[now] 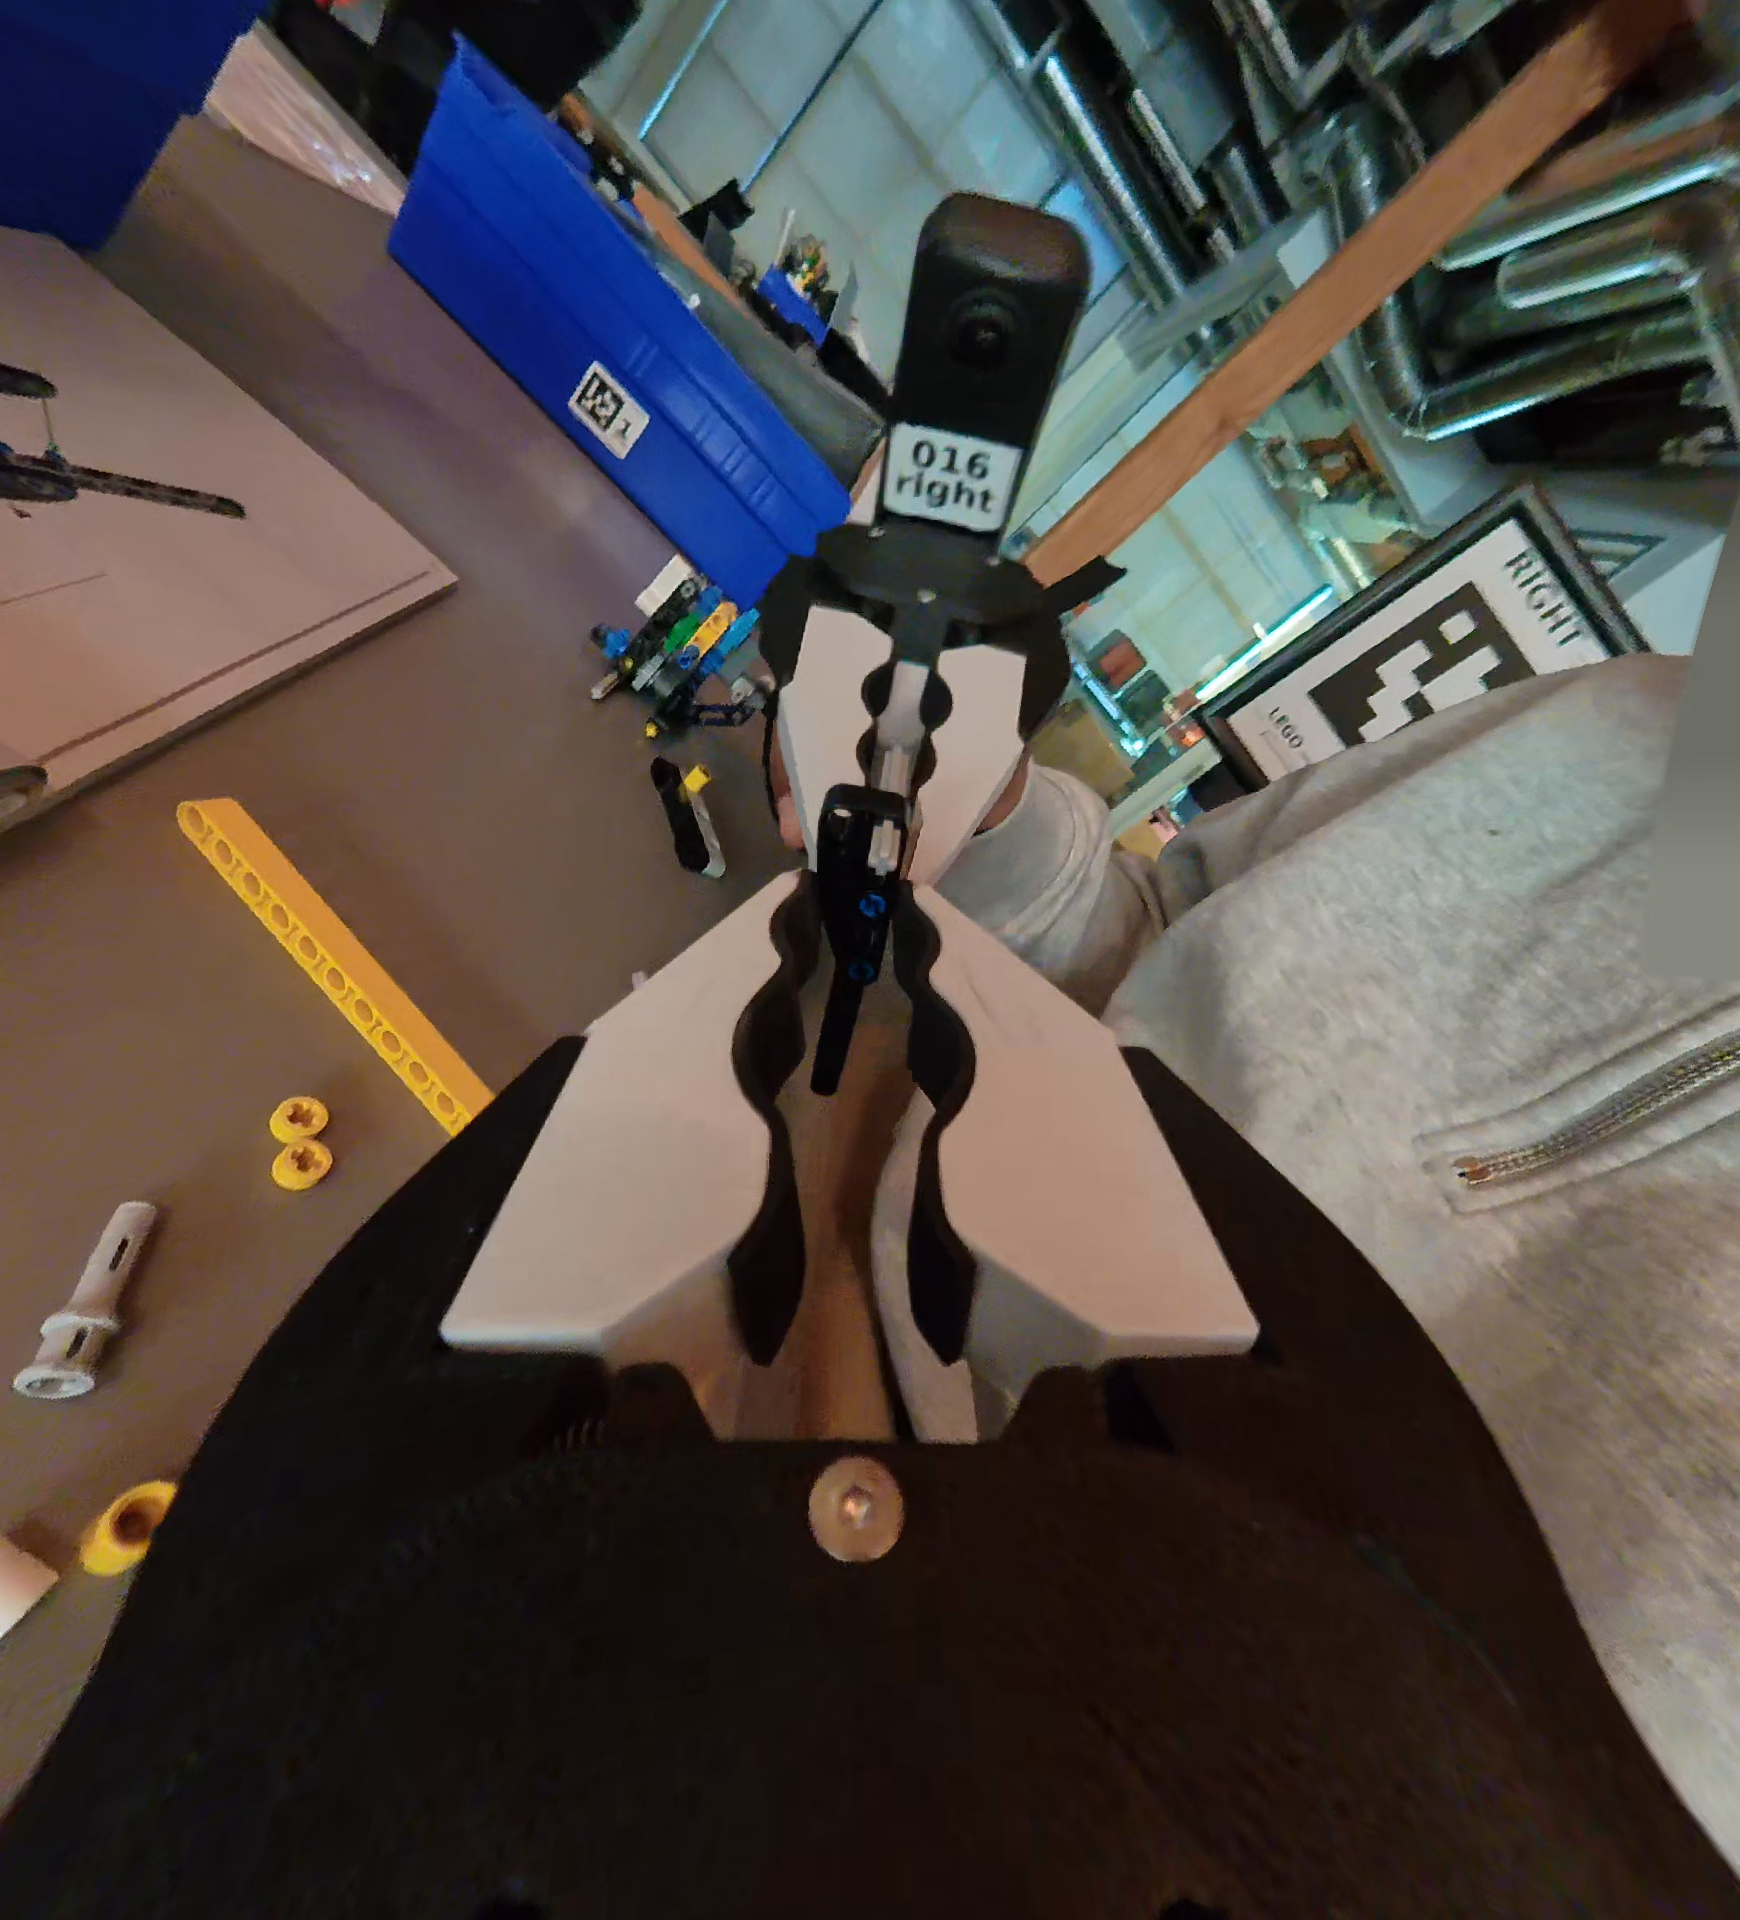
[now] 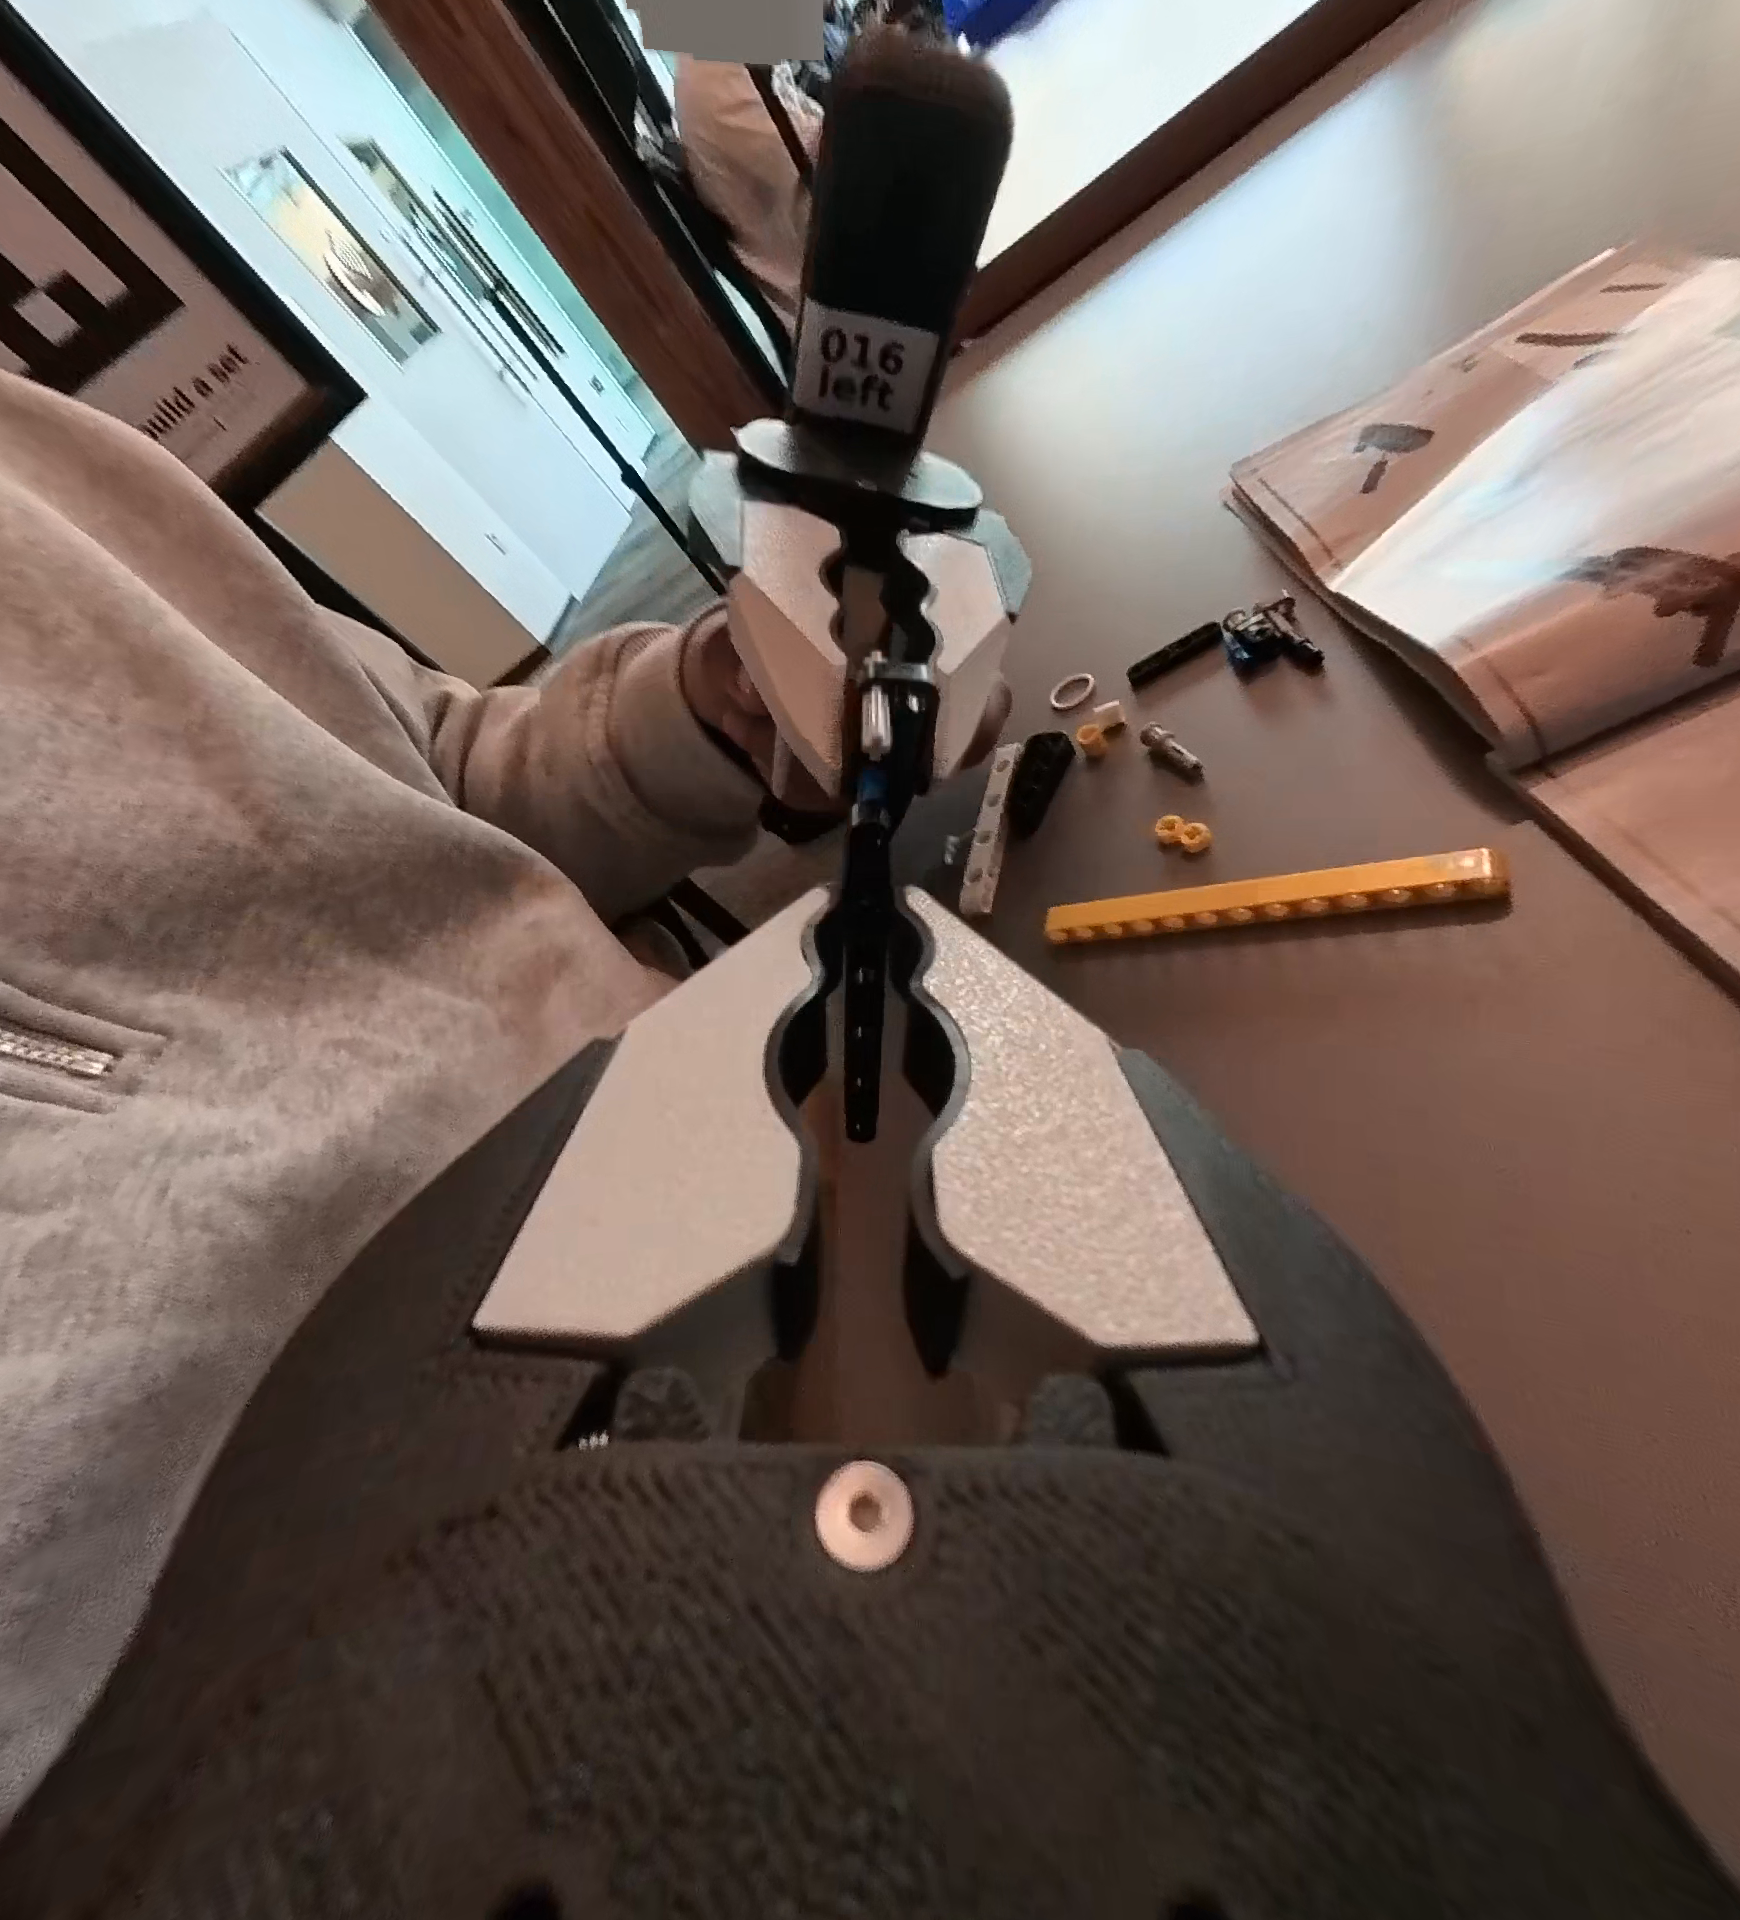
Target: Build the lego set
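My left gripper (image 1: 853,904) is shut on one end of a black beam (image 1: 845,997) that carries blue pins. The right gripper (image 1: 897,769) faces it tip to tip and grips the far end, where a grey piece (image 1: 889,831) sits. In the right wrist view my right gripper (image 2: 866,914) is shut on a black beam (image 2: 861,1029). The blue pins (image 2: 871,802) and a grey pin (image 2: 876,717) sit toward the left gripper (image 2: 887,675). Both hold this assembly in the air above the dark table (image 1: 492,810). I cannot tell whether it is one beam or two joined.
On the table lie a long yellow beam (image 1: 326,966) (image 2: 1276,894), two yellow bushes (image 1: 302,1140), a grey connector (image 1: 92,1299), a black and a white beam (image 2: 1037,779), and a partly built model (image 1: 674,649). An open booklet (image 2: 1572,520) and a blue bin (image 1: 617,343) stand farther off. A grey sleeve (image 2: 222,831) is close by. My left and right fingertips are right by each other.
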{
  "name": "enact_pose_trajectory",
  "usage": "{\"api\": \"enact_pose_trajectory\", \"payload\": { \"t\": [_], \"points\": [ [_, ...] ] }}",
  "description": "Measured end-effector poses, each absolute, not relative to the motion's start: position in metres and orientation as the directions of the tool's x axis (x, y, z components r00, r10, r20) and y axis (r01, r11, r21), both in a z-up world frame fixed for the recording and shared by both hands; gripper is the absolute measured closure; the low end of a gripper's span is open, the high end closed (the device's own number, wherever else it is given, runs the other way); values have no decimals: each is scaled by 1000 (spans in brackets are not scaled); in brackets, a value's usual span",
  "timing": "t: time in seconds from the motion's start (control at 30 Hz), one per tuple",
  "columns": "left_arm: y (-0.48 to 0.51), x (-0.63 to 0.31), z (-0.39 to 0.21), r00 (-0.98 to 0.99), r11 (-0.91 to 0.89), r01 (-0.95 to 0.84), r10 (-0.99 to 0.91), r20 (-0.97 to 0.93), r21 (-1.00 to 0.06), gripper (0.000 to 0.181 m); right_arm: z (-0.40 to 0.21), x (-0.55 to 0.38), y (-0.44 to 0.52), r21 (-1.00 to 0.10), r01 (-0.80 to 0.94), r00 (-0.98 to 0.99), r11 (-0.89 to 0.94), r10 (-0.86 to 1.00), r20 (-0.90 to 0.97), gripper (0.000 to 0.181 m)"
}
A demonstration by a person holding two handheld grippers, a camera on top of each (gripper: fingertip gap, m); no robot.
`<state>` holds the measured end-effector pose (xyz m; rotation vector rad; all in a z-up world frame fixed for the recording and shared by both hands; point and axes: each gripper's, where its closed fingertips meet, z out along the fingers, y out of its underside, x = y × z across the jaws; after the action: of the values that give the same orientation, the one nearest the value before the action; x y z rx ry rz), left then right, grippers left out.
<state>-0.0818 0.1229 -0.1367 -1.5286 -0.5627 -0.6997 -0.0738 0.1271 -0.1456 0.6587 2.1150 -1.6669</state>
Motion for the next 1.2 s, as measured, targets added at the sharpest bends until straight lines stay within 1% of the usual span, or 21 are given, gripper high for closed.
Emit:
{"api": "enact_pose_trajectory", "payload": {
  "t": [0.27, 0.53, 0.7, 0.8, 1.2],
  "points": [
    [126, -79, -147, 729, -139, 677, -5, 684, -723, 172, -158, -72, 129, -800, 536, -844, 269, 169, -509, 175],
    [127, -75, -150, 714, -164, 689, -13, 700, -706, 171, -163, -66, 129, -789, 530, -847, 310, 149, -510, 175],
    [124, -78, -148, 675, -146, 727, -29, 738, -671, 171, -159, -69, 127, -794, 545, -838, 269, 153, -523, 175],
    [124, -79, -149, 673, -148, 729, -21, 739, -668, 171, -160, -70, 127, -792, 550, -835, 266, 159, -526, 175],
    [123, -81, -142, 635, -103, 763, -62, 770, -638, 172, -148, -76, 127, -764, 628, -778, 148, 110, -618, 174]
  ]
}}
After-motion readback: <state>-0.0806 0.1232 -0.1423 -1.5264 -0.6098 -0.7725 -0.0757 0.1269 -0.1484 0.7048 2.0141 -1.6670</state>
